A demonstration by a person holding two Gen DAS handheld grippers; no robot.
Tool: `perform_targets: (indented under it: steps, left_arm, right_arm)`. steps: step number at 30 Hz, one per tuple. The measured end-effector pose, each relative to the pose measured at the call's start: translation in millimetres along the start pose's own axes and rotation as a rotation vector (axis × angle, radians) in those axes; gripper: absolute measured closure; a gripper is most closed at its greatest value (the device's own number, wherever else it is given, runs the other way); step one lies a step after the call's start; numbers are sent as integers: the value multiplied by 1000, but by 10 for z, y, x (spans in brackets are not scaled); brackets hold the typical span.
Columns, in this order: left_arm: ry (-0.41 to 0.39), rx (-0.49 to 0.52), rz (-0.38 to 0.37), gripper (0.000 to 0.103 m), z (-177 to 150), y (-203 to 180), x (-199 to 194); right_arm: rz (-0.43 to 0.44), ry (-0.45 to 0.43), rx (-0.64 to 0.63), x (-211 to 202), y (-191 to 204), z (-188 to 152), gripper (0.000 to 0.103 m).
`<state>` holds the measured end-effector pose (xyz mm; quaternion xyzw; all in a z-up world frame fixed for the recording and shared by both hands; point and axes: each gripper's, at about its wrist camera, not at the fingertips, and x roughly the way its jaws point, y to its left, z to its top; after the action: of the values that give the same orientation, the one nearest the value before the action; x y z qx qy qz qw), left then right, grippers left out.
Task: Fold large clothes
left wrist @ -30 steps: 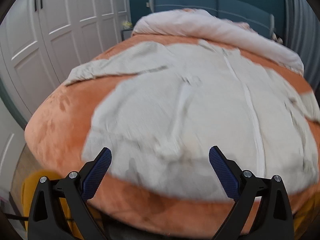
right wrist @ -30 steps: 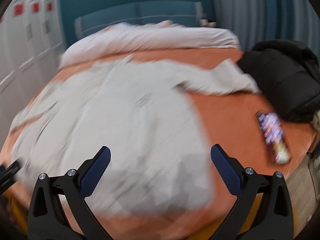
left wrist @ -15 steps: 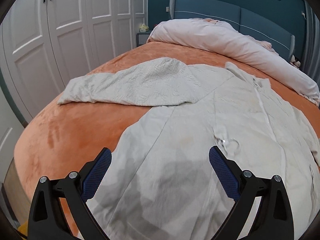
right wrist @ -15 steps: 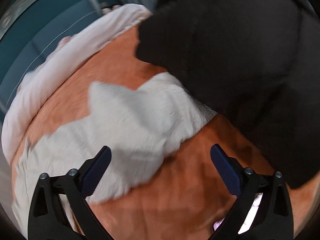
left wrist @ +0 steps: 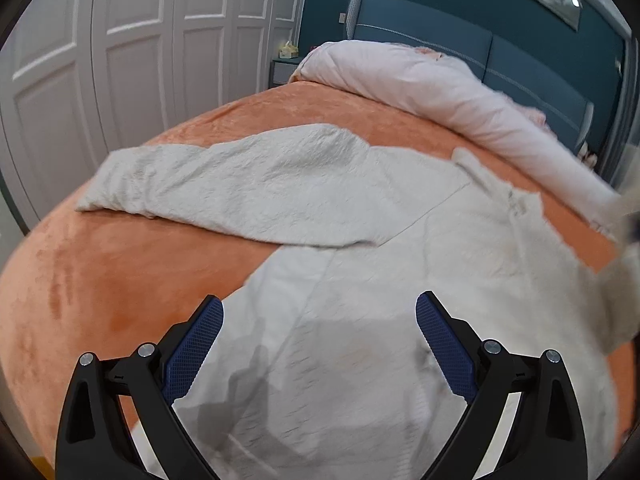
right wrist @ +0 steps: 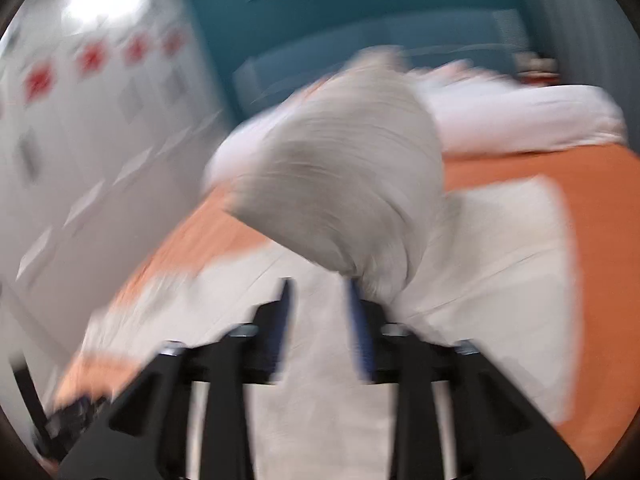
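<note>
A large cream-white zip jacket (left wrist: pixel 400 264) lies spread face up on an orange bed cover (left wrist: pixel 120 272). Its left sleeve (left wrist: pixel 248 184) stretches out to the left. My left gripper (left wrist: pixel 319 320) is open and empty, hovering over the jacket's lower left side. In the blurred right wrist view, my right gripper (right wrist: pixel 318 300) has its jaws nearly closed and holds the jacket's right sleeve (right wrist: pixel 344 188), which bunches up and is lifted above the jacket body (right wrist: pixel 480 264).
A rolled pale pink duvet (left wrist: pixel 432 92) lies along the head of the bed before a blue headboard (left wrist: pixel 480 44). White wardrobe doors (left wrist: pixel 120 52) stand to the left. A small nightstand (left wrist: pixel 286 68) stands by the headboard.
My right gripper has closed on the right sleeve and lifted it over the jacket, swinging left away from the black coat. My left gripper has moved slightly and stays open.
</note>
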<state>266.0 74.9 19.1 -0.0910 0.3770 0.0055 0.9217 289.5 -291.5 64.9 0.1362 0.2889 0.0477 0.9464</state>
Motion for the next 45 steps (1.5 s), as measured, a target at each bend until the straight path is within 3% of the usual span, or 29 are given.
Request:
perform_targets:
  steps: [1,3,6,9,12,16,21,24,26,27,29,31,34,36,37,38,40,45]
  left_arm:
    - [7,-14,-18,9,39,-18,7]
    - [25,-32,-57,9,110,-55,25]
    - [44,-37,-126,9,221,-162,79]
    - [60,-17,-168,9,333,-369,238]
    - [85,-32,-211,9,407,-575,425]
    - [196,-100,-311,9,457,-941,848]
    - [373,-206,-418,9,318,-1254,1362]
    - [366,-203,-375,39,307,-1341,1476]
    - [347,-182,-393,91,361,-1352,1500]
    - [335,-189,-390,103,409,-1320,1505]
    - [288,-204,-412,103,512,-1203,1443]
    - [185,-192,-431,103,645,-1095,1237]
    - [93,-112,-387,103,650,-1010,1061]
    - [130,-51,-316,102,489,-986,1253]
    - [172,-40,-299,101,386,-973,1385]
    - [222,-44,-292,99,272,-954,1519]
    - [213,-51,-297,97,188,-886,1539]
    - [194,-36,-275,92,142,-939,1557]
  right_arm:
    - [8,70,-78,296,336,-221,44]
    - [-21,168,-199,628,770,-603,44]
    - [-16,157,-211,523,910,-814,44]
    - [-45,97,-104,74,545,-826,44]
    - [-155,55,47,-276,-70,-765,44]
    - [-294,33,287,-654,-965,-860,44]
    - [-232,54,485,-667,-1386,-1082,44]
    - [-172,88,548,-545,-1451,-1160,46]
    - [-164,91,566,-418,-1492,-1108,59]
    - [-171,94,565,-368,-1511,-1076,64]
    - [-168,78,562,-338,-1491,-985,89]
    - [-111,6,524,-460,-1402,-859,96]
    - [-121,-45,403,-547,-1178,-798,97]
    - [-188,60,379,-322,-1226,-945,97]
    - [-218,150,403,-146,-1324,-1081,97]
    - [-211,179,455,-89,-1404,-1160,97]
    - [-226,146,469,-242,-1352,-1070,97]
    - [-340,-27,295,-692,-869,-781,97]
